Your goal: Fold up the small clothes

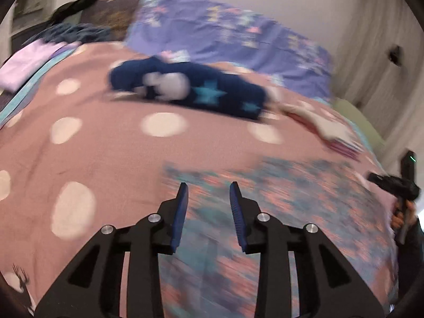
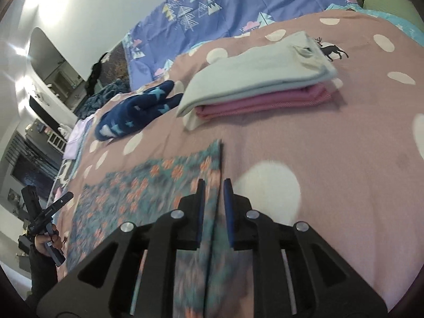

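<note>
A floral cloth in teal and orange [image 1: 291,198] [image 2: 148,185] lies flat on the pink dotted bedspread [image 1: 106,159] [image 2: 344,145]. My left gripper [image 1: 209,188] hovers over the cloth's left edge, open, with nothing between its fingers. My right gripper [image 2: 214,182] stands over the cloth's right edge; its jaws are a narrow gap apart and the pads do not press on the cloth seen below them. Each view shows the other gripper in a hand at the cloth's far side, the right gripper's body [image 1: 397,185] and the left gripper's body [image 2: 45,212].
A crumpled navy garment with teal stars [image 1: 212,92] [image 2: 132,116] lies farther up the bed. A stack of folded clothes, pale over pink [image 2: 259,79], sits beyond my right gripper. A purple patterned sheet [image 1: 225,31] [image 2: 238,0] covers the head end. A lilac folded piece [image 1: 26,63] lies far left.
</note>
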`<action>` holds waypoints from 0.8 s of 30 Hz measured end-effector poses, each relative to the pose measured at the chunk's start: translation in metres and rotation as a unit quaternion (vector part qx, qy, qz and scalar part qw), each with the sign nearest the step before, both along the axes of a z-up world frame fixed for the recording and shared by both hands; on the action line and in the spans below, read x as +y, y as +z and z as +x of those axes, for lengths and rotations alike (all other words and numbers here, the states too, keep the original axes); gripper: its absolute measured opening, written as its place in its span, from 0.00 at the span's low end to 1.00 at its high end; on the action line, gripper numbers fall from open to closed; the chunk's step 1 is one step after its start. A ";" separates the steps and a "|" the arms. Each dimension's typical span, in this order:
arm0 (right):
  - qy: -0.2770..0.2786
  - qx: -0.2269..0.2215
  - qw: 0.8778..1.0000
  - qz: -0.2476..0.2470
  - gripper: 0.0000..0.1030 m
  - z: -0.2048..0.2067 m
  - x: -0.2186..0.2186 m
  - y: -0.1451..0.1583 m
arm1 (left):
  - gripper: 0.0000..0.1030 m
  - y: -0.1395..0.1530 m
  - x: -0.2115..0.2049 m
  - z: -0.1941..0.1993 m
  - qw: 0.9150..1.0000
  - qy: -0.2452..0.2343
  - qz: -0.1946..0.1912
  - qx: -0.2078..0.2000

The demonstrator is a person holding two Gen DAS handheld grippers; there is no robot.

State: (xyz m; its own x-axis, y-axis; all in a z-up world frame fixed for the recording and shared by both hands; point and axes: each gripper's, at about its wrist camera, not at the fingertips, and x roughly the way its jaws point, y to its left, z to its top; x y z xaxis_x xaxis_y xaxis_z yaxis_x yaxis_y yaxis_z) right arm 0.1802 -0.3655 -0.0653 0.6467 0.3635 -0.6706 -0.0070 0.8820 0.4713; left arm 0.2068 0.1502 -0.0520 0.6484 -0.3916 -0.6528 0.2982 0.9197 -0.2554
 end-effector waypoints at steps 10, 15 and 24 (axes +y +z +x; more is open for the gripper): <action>0.035 0.031 0.997 0.059 0.39 -0.045 -0.018 -0.014 | 0.41 -0.010 -0.219 -0.150 0.955 -0.295 0.014 0.008; 0.060 0.049 0.994 0.078 0.43 -0.036 -0.020 -0.020 | 0.53 -0.025 -0.297 -0.191 0.933 -0.351 0.071 -0.029; 0.102 0.060 0.988 0.101 0.42 -0.002 -0.006 -0.034 | 0.53 -0.040 -0.347 -0.199 0.932 -0.319 0.159 -0.067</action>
